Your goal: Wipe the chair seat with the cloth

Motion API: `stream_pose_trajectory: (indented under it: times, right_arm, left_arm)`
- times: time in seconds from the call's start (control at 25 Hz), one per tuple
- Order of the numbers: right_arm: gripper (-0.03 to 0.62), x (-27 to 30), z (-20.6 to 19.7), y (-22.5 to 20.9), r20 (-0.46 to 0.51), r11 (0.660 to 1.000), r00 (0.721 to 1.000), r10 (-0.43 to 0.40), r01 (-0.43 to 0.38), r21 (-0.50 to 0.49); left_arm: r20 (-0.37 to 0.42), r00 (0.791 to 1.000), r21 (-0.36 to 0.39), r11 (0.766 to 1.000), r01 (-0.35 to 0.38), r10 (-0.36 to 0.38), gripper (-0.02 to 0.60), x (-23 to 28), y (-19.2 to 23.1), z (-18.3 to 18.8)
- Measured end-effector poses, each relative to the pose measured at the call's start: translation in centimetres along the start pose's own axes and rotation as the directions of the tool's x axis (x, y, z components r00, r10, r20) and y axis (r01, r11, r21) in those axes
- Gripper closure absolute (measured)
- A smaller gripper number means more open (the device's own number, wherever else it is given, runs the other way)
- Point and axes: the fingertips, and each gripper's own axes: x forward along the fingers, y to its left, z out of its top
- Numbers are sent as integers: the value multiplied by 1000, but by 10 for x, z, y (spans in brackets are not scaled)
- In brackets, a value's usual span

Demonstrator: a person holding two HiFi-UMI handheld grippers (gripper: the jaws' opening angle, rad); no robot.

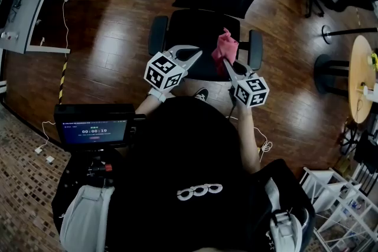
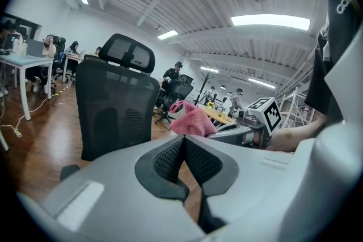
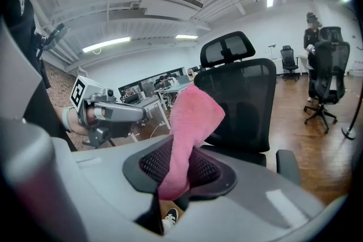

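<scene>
Jaws of the right gripper (image 3: 178,164) pinch a pink cloth (image 3: 193,122) over the black chair seat (image 1: 198,29); the left gripper (image 2: 183,150) has its jaws together, empty.

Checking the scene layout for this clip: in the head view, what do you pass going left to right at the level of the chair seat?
Grey desk → chair's left armrest → pink cloth → chair's right armrest → round wooden table.
</scene>
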Motion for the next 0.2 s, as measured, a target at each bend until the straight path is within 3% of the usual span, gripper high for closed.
stream_pose_trajectory:
  times: [0.2]
  right_arm:
    - [526, 1, -4, -1, 0, 1000, 1000, 0, 0, 10]
  left_arm:
    - [-1, 1000, -2, 1000, -4, 4, 589, -1, 3, -2]
